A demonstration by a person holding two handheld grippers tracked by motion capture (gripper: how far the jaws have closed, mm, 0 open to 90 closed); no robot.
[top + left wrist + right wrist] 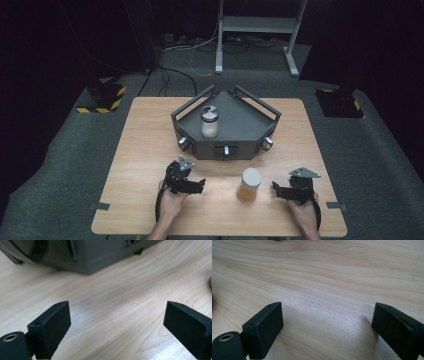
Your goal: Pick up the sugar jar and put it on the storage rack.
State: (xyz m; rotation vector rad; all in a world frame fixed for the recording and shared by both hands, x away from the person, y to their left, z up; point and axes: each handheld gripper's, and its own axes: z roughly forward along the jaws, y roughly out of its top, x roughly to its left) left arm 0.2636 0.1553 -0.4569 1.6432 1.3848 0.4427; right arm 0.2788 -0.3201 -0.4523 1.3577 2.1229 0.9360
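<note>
High view: we rest both grippers on the wooden table [150,135], either side of the amber jar [249,185].

Largest first: we see the table carrying a dark grey angular tray [245,127] with knobs on its front wall and a white-filled jar [209,121] standing inside it. Nearer us, the amber jar with the pale lid stands upright between our hands, closer to the right gripper [278,189]. The left gripper [200,184] sits low by the tray's front; its jaws are spread wide over bare wood, and so are the right one's. We judge the risk to be a sideways nudge: an open jaw sweeping in could tip the tall jar or push it towards the table edge.
</note>
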